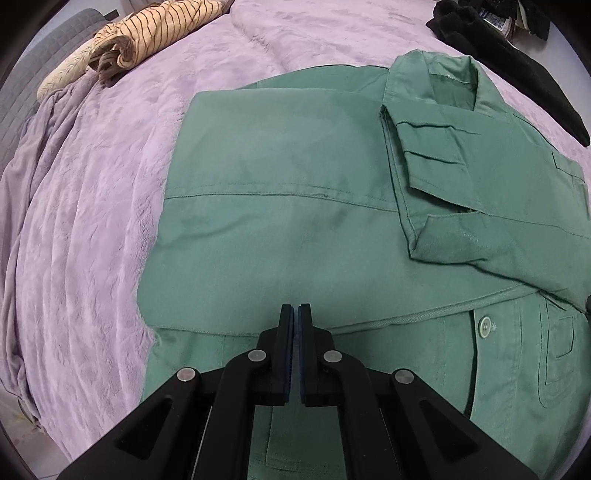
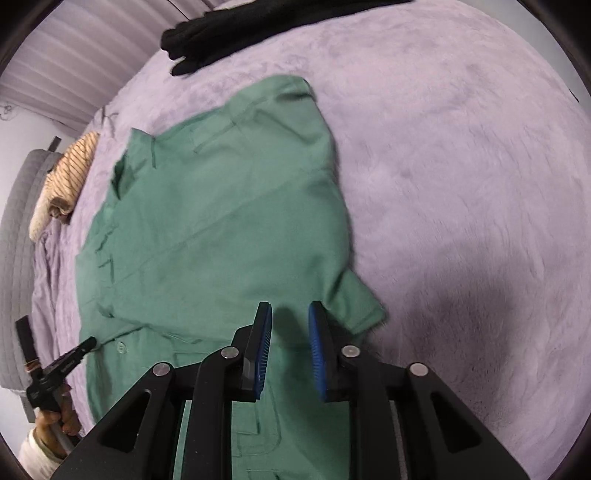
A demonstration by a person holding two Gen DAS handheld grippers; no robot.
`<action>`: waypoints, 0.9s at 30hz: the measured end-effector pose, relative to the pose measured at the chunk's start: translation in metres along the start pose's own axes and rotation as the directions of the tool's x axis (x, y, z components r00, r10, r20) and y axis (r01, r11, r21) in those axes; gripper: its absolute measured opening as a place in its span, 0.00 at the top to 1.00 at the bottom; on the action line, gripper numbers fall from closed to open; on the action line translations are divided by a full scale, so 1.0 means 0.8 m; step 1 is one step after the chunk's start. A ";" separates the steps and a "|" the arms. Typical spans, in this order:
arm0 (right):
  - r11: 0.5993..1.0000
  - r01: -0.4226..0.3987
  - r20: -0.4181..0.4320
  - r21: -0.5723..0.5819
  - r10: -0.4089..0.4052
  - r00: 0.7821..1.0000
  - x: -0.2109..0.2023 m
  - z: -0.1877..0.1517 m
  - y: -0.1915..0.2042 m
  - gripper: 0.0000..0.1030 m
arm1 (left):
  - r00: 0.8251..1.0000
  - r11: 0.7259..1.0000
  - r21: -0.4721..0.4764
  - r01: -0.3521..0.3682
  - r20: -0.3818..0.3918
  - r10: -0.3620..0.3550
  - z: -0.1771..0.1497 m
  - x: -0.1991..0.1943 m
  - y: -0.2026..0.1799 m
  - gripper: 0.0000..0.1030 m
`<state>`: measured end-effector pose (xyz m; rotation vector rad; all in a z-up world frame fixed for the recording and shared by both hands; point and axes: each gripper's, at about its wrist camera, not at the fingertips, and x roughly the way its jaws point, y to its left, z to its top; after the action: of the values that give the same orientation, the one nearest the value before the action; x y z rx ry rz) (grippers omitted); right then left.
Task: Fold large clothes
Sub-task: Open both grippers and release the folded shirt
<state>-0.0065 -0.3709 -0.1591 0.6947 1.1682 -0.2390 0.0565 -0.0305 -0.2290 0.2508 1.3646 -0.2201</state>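
While both grippers are held above it, a green jacket is seen spread flat on a bed covered by a lilac blanket. In the left wrist view both sides of the jacket have been folded inward: a broad panel with a stitched seam across it is laid over the front, and a folded sleeve is laid beside it, under the open collar. Below the folded panel the buttoned front is left uncovered, and a pale green button and a chest pocket can be made out there. In the right wrist view one small flap of green cloth is seen sticking out from the garment's edge onto the blanket, just beyond the right fingertips.

The left gripper is pressed closed, its blue pads meeting with nothing caught between them, and it is poised over the lower edge of the folded panel. The right gripper is parted by a narrow gap; no cloth is pinched between its blue pads, and whether the tips touch the jacket cannot be told. In the right wrist view the left gripper's handle is seen near the bed's edge, clasped by a hand with a pale sleeve cuff.

Toward the far corner of the bed a striped beige garment is left crumpled, and a black garment is laid along the opposite far edge, well apart from the jacket. A grey padded headboard is seen past the bed's edge.
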 end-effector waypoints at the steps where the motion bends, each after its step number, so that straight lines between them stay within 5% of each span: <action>1: 1.000 0.007 -0.011 0.006 -0.007 1.000 0.005 -0.005 -0.005 0.88 | 1.000 1.000 0.003 -0.002 0.001 0.002 -0.005 -0.002 -0.004 0.97; 13: 0.998 0.044 -0.029 -0.039 -0.045 0.999 -0.004 -0.030 0.003 0.84 | 0.996 0.997 -0.029 0.072 -0.045 -0.074 -0.033 -0.013 -0.006 0.97; 15: 0.998 0.041 -0.026 -0.040 -0.042 0.999 -0.008 -0.032 0.004 0.74 | 0.994 0.994 -0.052 0.091 -0.050 -0.094 -0.036 -0.016 -0.005 0.95; 16: 0.998 0.036 -0.023 -0.042 -0.037 0.999 -0.011 -0.033 0.006 0.68 | 0.995 0.995 -0.058 0.083 -0.044 -0.085 -0.037 -0.019 -0.004 0.55; 17: 0.999 0.027 -0.021 -0.045 -0.028 0.999 -0.014 -0.034 0.007 0.56 | 0.996 0.995 -0.068 0.072 -0.044 -0.075 -0.038 -0.021 -0.004 0.04; 26: 0.997 -0.004 -0.008 -0.073 0.003 1.000 -0.032 -0.041 0.028 0.31 | 0.998 0.992 -0.111 0.060 0.013 -0.059 -0.059 0.009 -0.009 0.00; 27: 0.997 -0.009 -0.005 -0.075 0.009 1.000 -0.034 -0.042 0.030 0.22 | 0.998 0.991 -0.123 0.054 0.019 -0.052 -0.061 0.012 -0.009 0.00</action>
<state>-0.0309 -0.3366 -0.1327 0.6343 1.1723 -0.1850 0.0107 -0.0225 -0.2480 0.1094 1.3651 -0.1807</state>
